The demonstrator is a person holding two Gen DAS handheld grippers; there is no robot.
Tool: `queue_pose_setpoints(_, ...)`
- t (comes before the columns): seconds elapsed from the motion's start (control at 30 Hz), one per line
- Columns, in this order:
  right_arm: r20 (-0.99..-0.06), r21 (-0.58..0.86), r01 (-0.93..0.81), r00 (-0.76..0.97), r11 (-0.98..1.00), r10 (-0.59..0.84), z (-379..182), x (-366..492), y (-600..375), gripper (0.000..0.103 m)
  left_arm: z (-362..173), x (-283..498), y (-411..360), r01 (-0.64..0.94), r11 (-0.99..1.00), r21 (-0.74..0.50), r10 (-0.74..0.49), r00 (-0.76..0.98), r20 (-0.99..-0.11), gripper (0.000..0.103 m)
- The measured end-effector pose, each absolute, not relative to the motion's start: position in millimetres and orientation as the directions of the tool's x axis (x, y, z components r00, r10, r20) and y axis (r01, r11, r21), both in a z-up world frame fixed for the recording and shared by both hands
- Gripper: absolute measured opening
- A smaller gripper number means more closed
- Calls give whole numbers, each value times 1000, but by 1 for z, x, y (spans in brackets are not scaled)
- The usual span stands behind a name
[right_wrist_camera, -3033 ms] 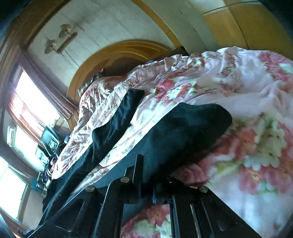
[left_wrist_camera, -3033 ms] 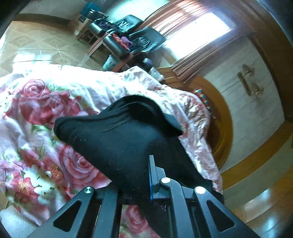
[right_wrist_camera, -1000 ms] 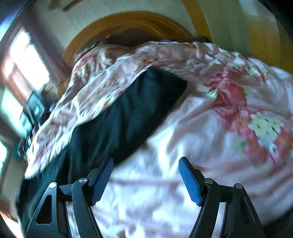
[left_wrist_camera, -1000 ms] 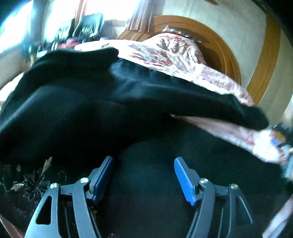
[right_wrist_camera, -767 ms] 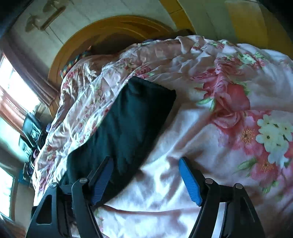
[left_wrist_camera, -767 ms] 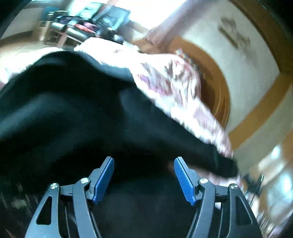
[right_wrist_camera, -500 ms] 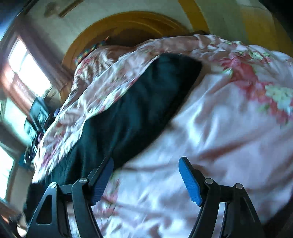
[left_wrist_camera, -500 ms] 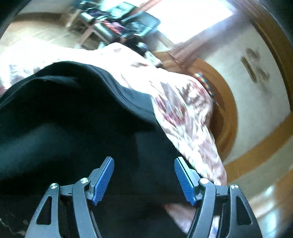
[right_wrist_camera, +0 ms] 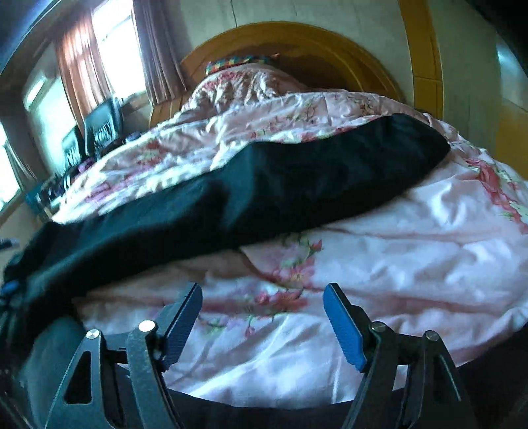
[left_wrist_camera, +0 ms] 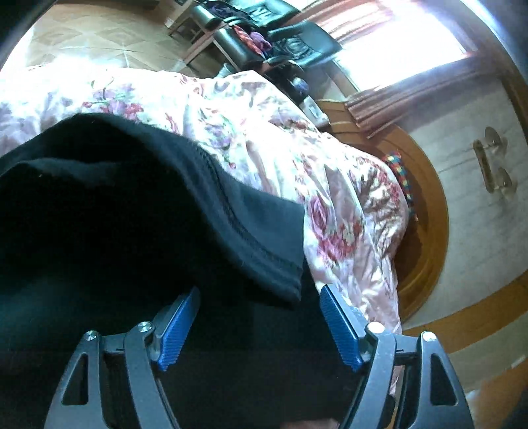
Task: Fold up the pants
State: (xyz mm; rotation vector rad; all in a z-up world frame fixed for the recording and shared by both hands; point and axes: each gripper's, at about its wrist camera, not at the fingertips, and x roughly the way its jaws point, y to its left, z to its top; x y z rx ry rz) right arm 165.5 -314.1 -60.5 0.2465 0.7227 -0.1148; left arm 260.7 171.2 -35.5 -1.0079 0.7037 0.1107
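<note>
The black pants [left_wrist_camera: 115, 224] lie on a pink floral bedspread [left_wrist_camera: 346, 204]. In the left wrist view a stitched edge of them [left_wrist_camera: 264, 250] lies folded over more black cloth. My left gripper [left_wrist_camera: 259, 316] is open and empty, just above the black cloth. In the right wrist view the pants [right_wrist_camera: 280, 184] stretch as a long band across the bedspread [right_wrist_camera: 396, 257], one end at the far right. My right gripper [right_wrist_camera: 262, 313] is open and empty over the bedspread, just in front of the pants.
A curved wooden headboard [right_wrist_camera: 297, 43] stands at the far end of the bed, with a multicoloured pillow [right_wrist_camera: 237, 62] against it. Black chairs and a cluttered table [left_wrist_camera: 264, 29] stand by the curtained window. Tiled floor [left_wrist_camera: 82, 43] lies beyond the bed.
Both grippers have let go of the black cloth they held three seconds ago and stand open. The pants now lie on the bed, and both views have swung across them.
</note>
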Motion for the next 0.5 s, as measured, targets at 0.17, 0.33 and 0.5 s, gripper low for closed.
queue_pose_setpoints(0.17,-716,204,218,698,954,-7,-83,176,-319,80,-40,276,173,-416,521,-745,-233,771,-593,76)
queue_pose_setpoints(0.33,-723,188,204,690,961,-5,-88,178,-316,86,-47,281,174,-411,476,-778,-259,780,-570,75)
queue_pose_setpoints(0.5,-717,182,205,697,962,-13,-88,177,-314,86,-50,287,170,-400,461,-792,-285,779,-559,74)
